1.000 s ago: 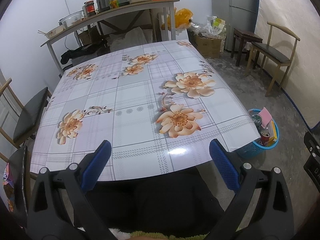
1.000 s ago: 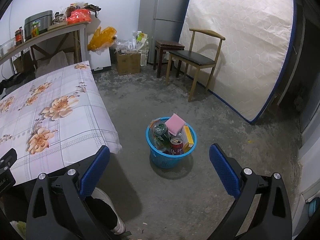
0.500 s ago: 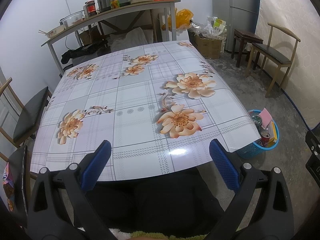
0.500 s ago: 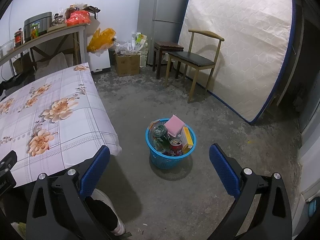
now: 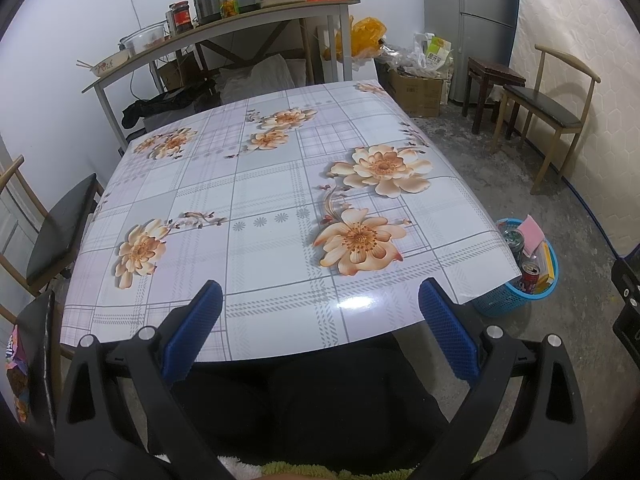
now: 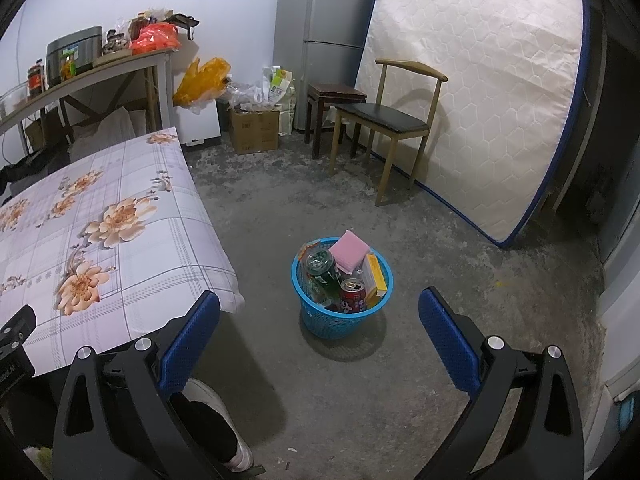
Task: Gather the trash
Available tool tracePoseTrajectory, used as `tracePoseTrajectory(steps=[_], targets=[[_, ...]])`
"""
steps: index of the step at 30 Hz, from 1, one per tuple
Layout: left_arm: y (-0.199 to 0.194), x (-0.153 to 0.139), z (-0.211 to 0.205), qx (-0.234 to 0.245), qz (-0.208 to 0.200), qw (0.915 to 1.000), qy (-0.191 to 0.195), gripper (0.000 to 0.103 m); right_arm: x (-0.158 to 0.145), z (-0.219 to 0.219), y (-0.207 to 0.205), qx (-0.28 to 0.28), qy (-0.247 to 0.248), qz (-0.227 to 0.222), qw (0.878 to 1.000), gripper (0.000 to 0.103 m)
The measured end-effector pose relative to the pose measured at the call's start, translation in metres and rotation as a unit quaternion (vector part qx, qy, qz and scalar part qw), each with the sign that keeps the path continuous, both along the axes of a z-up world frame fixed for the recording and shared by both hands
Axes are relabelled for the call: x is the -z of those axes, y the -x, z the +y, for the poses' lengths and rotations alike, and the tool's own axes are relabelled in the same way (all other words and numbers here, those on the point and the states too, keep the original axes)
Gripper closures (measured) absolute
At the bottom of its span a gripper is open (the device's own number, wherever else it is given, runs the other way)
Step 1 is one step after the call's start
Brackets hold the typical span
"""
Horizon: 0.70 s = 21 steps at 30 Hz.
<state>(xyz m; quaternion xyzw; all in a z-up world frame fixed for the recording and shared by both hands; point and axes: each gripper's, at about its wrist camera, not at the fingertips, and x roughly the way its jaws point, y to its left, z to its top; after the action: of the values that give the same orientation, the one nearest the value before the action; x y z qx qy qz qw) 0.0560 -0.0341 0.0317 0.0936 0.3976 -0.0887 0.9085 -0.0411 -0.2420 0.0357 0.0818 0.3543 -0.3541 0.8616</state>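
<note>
A blue plastic basket (image 6: 320, 322) stands on the concrete floor beside the table's right corner. It holds a red can (image 6: 353, 295), a green bottle (image 6: 321, 266), a pink sponge (image 6: 349, 252) and a yellow box (image 6: 377, 276). It also shows in the left wrist view (image 5: 508, 304). My right gripper (image 6: 319, 330) is open and empty, held above the floor in front of the basket. My left gripper (image 5: 320, 318) is open and empty over the near edge of the table (image 5: 260, 184), which has a flowered cloth.
A wooden chair (image 6: 386, 116) and a dark stool (image 6: 334, 98) stand by a mattress (image 6: 480, 92) leaning on the wall. A fridge (image 6: 324, 32), cardboard box (image 6: 256, 130) and cluttered shelf (image 5: 224, 28) line the back. Another chair (image 5: 56, 228) sits left of the table.
Both views have shifted only slightly. The grippers stay open and empty, and the basket and table have not moved.
</note>
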Motion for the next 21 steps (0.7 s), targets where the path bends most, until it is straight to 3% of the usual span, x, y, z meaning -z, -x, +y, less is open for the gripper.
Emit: tracePoseTrajectory(steps=[21], targets=[[0.0004, 0.0003, -0.0002, 0.0, 0.001, 1.0, 0.001, 0.008, -0.0007, 0.0005, 0.001, 0.0, 0.002, -0.001, 1.0, 0.006]])
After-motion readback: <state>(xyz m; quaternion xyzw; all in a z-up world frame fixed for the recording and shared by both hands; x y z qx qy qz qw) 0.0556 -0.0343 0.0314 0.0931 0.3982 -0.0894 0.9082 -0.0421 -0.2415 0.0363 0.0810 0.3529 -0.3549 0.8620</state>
